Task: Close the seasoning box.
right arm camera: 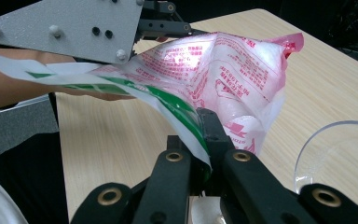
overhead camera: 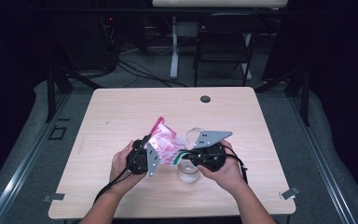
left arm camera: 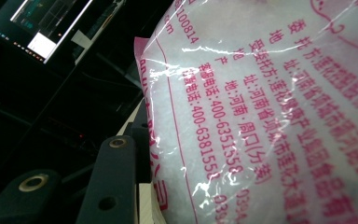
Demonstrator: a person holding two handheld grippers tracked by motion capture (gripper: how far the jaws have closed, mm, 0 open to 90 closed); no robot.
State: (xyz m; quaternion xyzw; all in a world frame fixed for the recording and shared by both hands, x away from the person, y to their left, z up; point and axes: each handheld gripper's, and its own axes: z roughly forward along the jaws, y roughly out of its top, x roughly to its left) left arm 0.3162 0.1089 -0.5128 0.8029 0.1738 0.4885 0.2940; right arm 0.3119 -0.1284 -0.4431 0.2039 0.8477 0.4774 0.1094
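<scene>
From the high view, the left gripper point(overhead camera: 145, 156) and right gripper point(overhead camera: 196, 156) hold a pink-printed bag point(overhead camera: 164, 145) above the table point(overhead camera: 121, 112) (beside a clear cup point(overhead camera: 188, 172)); the left gripper view shows jaws clamping the bag point(left arm camera: 261, 116); the right gripper view shows jaws pinched on its green-edged corner point(right arm camera: 186, 116).

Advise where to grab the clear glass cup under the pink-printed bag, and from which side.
Take the clear glass cup by its rim wall, coming straight down: it stands upright and open-topped. The pink-printed plastic bag hangs just above it, so clearance looks tight until the bag moves.
</scene>
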